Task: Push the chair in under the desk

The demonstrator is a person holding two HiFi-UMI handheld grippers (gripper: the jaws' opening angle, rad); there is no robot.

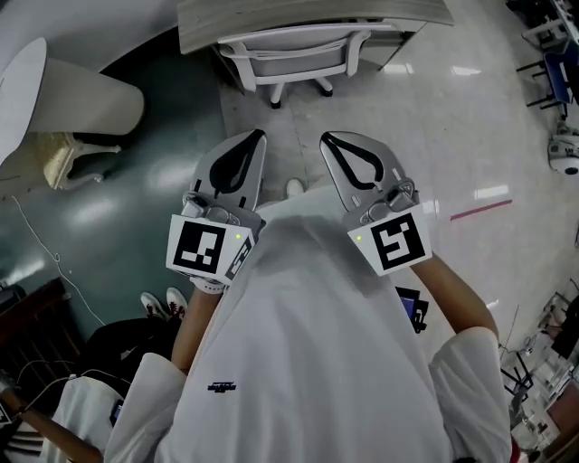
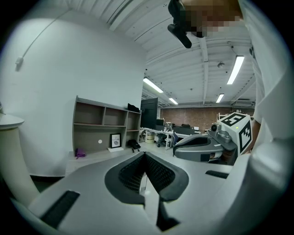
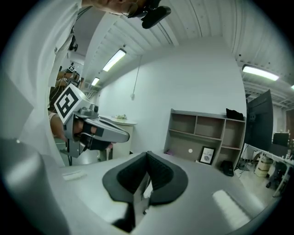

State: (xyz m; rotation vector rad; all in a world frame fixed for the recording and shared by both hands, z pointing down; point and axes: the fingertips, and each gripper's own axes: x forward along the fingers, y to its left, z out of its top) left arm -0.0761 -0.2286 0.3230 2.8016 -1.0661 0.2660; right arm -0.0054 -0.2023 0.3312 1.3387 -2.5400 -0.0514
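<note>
the left claw (image 1: 260, 137) and the right claw (image 1: 327, 139) are both held up close to my white shirt (image 1: 308, 362), side by side and apart from each other, and each is pressed together with nothing between its pads; the gripper views show the ribbed pads meeting at the tips. the chair (image 1: 294, 56), white with a pale seat, stands at the far end of the scene with its seat partly under the near edge of the grey bench (image 1: 308, 20); two of its castor feet show on the floor below it. it is well apart from both claws and neither touches it. between the claws and the chair lies pale glossy floor (image 1: 407, 118) and the toe of a shoe (image 1: 295, 187). off to the far left a round white table (image 1: 20, 90) on a cream pedestal stands on the darker green floor, clear of the line to the chair. a red line (image 1: 479, 210) runs across the floor to the right. near left, a pair of shoes (image 1: 167, 306) sits by another person. in the left gripper view an open shelf unit (image 2: 105, 126) stands against the white wall.
</note>
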